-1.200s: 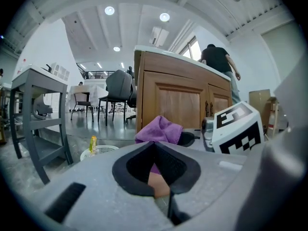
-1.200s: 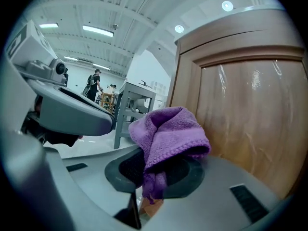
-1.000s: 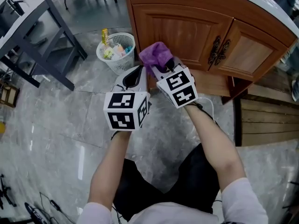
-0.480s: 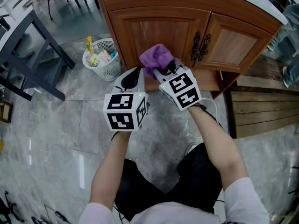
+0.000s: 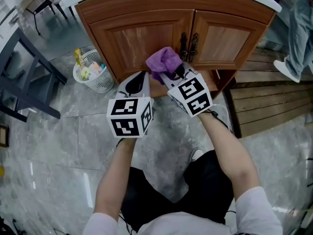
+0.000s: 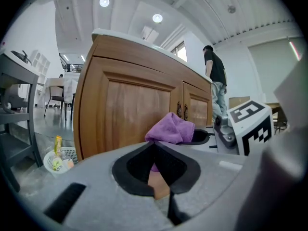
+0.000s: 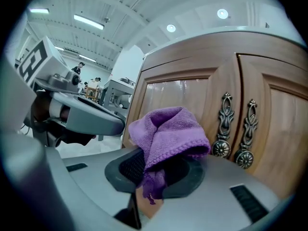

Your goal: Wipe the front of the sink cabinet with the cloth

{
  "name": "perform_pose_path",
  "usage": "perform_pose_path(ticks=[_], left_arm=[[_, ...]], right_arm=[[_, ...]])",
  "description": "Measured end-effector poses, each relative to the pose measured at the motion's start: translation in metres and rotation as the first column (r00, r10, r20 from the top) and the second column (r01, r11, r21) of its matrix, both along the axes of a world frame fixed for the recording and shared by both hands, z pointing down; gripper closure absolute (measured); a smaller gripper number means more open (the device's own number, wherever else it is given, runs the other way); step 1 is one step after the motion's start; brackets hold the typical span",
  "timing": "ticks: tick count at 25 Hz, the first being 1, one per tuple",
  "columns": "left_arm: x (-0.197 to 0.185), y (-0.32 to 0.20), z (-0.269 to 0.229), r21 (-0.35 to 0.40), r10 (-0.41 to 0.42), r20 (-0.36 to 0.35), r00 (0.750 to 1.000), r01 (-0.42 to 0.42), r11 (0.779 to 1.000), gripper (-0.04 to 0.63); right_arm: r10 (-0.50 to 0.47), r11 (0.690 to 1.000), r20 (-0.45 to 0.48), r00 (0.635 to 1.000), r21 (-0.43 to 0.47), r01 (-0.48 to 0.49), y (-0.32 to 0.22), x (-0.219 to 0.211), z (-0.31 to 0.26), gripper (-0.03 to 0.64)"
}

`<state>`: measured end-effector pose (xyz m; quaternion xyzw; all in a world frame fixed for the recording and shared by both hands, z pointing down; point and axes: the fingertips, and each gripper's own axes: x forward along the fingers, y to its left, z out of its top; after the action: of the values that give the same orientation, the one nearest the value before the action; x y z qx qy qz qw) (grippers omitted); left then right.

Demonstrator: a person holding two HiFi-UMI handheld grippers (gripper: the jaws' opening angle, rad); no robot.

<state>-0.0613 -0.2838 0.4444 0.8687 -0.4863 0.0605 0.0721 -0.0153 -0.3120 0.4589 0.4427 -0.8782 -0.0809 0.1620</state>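
A purple cloth (image 5: 164, 61) is bunched in my right gripper (image 5: 171, 73), which is shut on it just in front of the wooden sink cabinet (image 5: 142, 35). In the right gripper view the cloth (image 7: 166, 137) hangs over the jaws, a short way from the left door (image 7: 178, 100) and the two ornate metal handles (image 7: 234, 131). My left gripper (image 5: 137, 82) is held beside the right one, shut with nothing in it. In the left gripper view the cloth (image 6: 172, 128) shows ahead with the cabinet front (image 6: 125, 114) behind it.
A white waste basket (image 5: 91, 71) with rubbish stands on the marble floor left of the cabinet. A dark table frame (image 5: 27, 77) is at the far left. Wooden decking (image 5: 266, 104) lies to the right, where a person (image 5: 296, 28) stands.
The view has swung so the cabinet now sits centred ahead of both grippers and the basket has slid left. Grippers keep the same pose, cloth still held.
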Motion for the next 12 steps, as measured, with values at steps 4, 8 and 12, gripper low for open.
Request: perform_pose_path(ticks=[4, 8, 12], left_arm=[[0.019, -0.001, -0.001, 0.000, 0.036, -0.002, 0.999, -0.036, 0.999, 0.591], [0.037, -0.002, -0.002, -0.001, 0.069, -0.007, 0.998, -0.069, 0.998, 0.591], [0.057, -0.001, -0.005, 0.004, 0.104, -0.013, 0.994, -0.104, 0.995, 0.591]], right_arm=[[0.027, 1.000, -0.006, 1.000, 0.005, -0.027, 0.005, 0.019, -0.003, 0.549], [0.046, 0.999, -0.011, 0.999, 0.029, -0.046, 0.011, 0.035, -0.011, 0.549], [0.071, 0.997, -0.021, 0.997, 0.041, -0.070, 0.018, 0.057, -0.013, 0.549]])
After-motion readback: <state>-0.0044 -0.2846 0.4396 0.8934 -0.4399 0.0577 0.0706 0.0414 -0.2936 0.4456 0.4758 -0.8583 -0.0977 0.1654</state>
